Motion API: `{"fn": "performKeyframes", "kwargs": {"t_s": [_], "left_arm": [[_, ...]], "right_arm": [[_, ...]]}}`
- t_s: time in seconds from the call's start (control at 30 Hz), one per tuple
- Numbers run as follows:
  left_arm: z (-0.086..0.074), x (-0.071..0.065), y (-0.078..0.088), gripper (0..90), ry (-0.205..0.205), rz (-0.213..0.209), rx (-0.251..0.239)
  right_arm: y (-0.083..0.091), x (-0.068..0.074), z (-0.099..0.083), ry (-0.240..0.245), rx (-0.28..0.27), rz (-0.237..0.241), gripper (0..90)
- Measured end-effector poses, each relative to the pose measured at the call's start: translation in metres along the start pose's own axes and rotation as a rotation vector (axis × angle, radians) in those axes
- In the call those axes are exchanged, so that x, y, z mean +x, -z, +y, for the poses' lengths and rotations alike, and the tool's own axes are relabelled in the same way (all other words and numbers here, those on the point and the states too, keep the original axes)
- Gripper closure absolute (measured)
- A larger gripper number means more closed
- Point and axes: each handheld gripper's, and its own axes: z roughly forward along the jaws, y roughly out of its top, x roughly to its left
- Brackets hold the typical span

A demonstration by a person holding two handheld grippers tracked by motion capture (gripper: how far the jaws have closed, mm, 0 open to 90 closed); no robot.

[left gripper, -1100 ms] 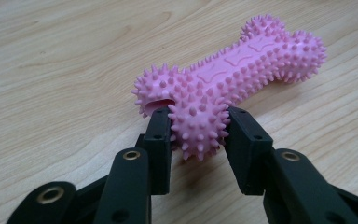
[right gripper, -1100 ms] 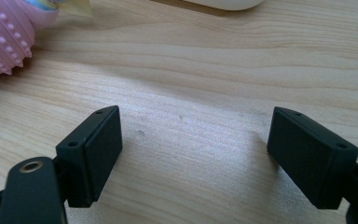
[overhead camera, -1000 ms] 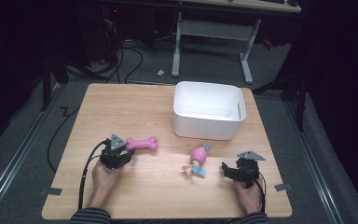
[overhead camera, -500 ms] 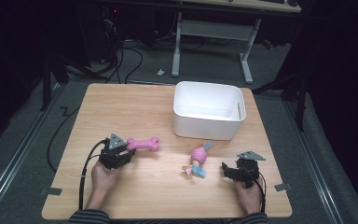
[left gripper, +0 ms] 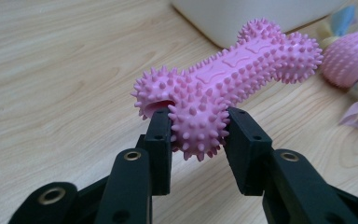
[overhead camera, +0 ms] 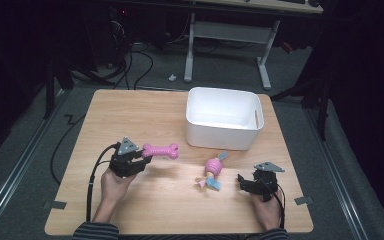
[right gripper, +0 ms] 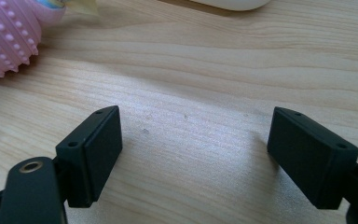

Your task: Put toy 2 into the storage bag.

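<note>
A light wood-grain tabletop stands in a dim room, on grey floor with cables trailing behind it and the legs of a white desk beyond. A white bin sits toward the far right of the tabletop. At the near left, the left gripper has its jaws clamped on one knobbed end of a spiky pink bone toy, which juts out past the jaws toward the bin, and seems raised off the wood with its shadow below. Between the two grippers lies a pink spiky ball toy with pale blue and yellow fabric tails, just in front of the bin. The right gripper rests near the right edge, its jaws spread wide over bare wood, the ball toy off to its left and not touching. No writing or labels can be read.
</note>
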Motion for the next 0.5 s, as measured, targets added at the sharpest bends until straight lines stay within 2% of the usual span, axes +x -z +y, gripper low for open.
{"fn": "performKeyframes", "kwargs": {"t_s": [0.2, 0.5], "left_arm": [[0.023, -0.006, 0.01, 63.9, -0.014, -0.051, -0.019], [0.05, -0.012, 0.016, 63.9, -0.041, -0.072, -0.03]], "right_arm": [[0.0, 0.0, 0.0, 0.0, 0.001, 0.0, 17.9], [0.0, 0.0, 0.0, 0.0, 0.001, 0.0, 17.9]]}}
